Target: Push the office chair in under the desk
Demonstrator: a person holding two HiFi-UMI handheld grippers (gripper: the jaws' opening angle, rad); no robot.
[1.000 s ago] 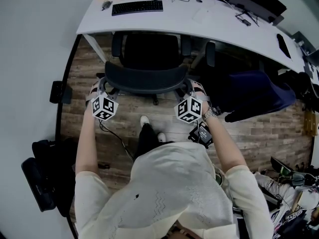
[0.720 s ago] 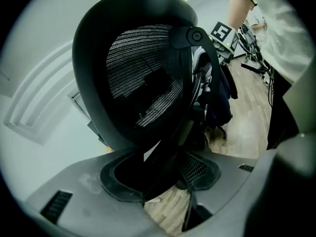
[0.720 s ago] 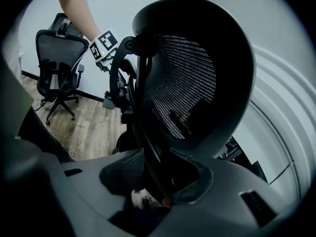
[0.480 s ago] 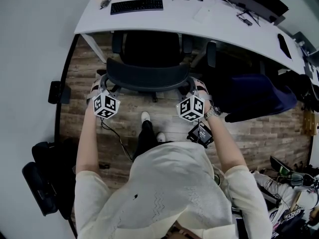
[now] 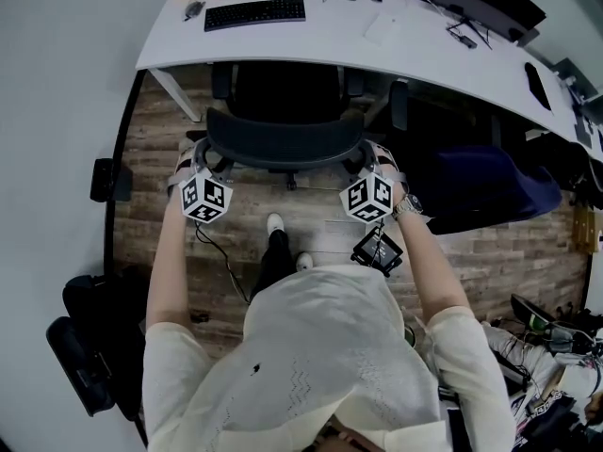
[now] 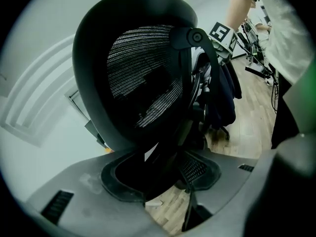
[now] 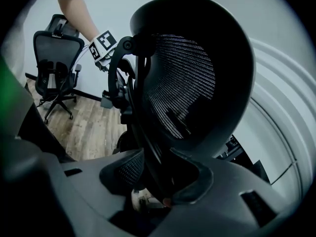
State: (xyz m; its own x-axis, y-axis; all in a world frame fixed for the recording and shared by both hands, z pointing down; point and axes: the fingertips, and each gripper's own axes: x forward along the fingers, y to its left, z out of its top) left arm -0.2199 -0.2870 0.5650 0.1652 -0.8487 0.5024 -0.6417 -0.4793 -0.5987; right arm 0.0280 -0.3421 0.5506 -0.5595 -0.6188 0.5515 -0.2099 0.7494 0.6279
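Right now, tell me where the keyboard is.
In the head view, the keyboard lies on the white desk near its left end, straight beyond the office chair.

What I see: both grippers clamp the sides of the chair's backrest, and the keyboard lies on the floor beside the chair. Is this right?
Not quite. The keyboard lies on the desk, not on the floor; the head view shows it. The rest holds: the left gripper and the right gripper each clamp one side of the backrest of the chair.
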